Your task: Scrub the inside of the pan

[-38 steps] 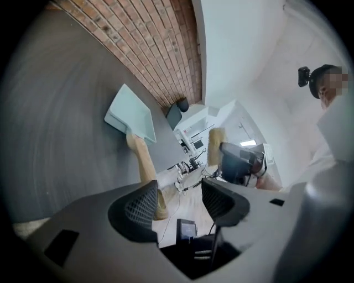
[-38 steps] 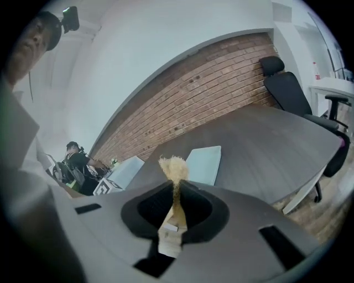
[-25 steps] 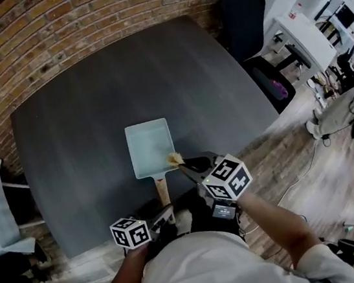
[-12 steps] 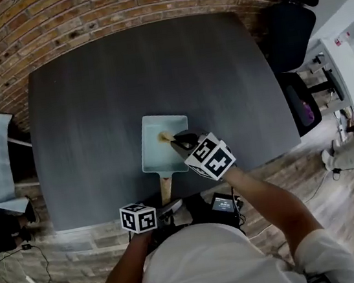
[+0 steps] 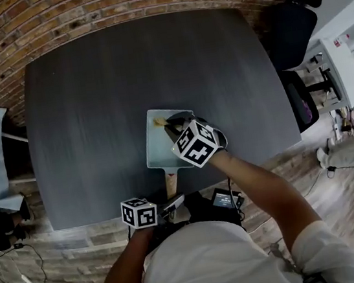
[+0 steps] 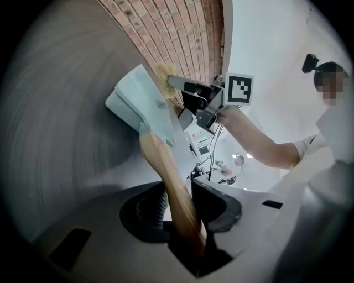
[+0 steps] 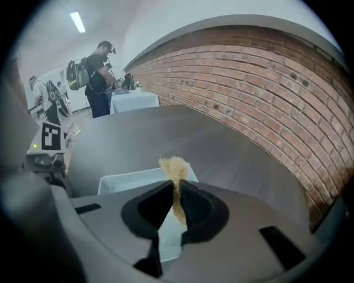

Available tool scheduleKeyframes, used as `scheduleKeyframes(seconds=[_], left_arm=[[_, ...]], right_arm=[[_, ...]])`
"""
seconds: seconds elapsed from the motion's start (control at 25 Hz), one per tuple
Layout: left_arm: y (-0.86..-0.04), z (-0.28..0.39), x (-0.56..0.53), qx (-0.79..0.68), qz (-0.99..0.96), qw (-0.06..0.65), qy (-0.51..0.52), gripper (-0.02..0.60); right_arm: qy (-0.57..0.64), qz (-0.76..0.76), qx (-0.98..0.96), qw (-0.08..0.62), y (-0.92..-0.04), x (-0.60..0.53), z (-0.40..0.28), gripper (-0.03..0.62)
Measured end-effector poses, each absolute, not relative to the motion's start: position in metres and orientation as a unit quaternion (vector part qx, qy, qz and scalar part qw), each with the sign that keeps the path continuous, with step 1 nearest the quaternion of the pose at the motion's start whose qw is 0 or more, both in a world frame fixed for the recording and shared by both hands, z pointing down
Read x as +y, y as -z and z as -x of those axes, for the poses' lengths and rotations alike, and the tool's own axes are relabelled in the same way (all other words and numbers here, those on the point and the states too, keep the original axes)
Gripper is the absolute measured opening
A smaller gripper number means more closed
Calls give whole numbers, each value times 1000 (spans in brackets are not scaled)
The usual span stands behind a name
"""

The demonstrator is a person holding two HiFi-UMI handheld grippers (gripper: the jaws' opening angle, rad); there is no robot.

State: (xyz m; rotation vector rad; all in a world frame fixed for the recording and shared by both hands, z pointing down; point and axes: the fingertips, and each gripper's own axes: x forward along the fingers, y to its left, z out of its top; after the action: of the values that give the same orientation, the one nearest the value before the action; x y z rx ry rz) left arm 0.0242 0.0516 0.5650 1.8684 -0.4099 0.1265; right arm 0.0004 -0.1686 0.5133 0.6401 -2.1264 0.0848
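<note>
At the near edge of the dark grey table [image 5: 87,104], the left gripper [image 6: 185,205] has just been closing its jaws. They now clamp the pale wooden handle [image 6: 166,168] between them, presumably to pin the pan against the rubbing to come. The pale blue-green rectangular pan [image 5: 155,152] lies flat on the table near its front edge, handle toward the person. Over it, the right gripper [image 7: 176,190] pinches a tan, fibrous scrub pad [image 7: 175,164] with its jaws drawn tight. The pad's tip pokes forward so that it meets the metal first. The pad sits at the pan's far corner. Whether it actually touches the floor there I cannot tell from these angles.
</note>
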Motion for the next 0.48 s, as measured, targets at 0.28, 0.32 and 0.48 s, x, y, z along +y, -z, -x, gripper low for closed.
scheduleKeyframes(seconds=[0.28,0.32,0.48], left_arm=[[-565,-28,53,-153,-772,614,-53,107],[-565,-28,53,-155,-771,616,-52,106],[-564,-29,53,-157,-769,617,-53,103]], right_arm=[[51,-268,-828,490,-523,-187,14,44],[61,-270,-824,495,-524,-189,15,44],[106,-291,-806,504,-526,-201,17,44]])
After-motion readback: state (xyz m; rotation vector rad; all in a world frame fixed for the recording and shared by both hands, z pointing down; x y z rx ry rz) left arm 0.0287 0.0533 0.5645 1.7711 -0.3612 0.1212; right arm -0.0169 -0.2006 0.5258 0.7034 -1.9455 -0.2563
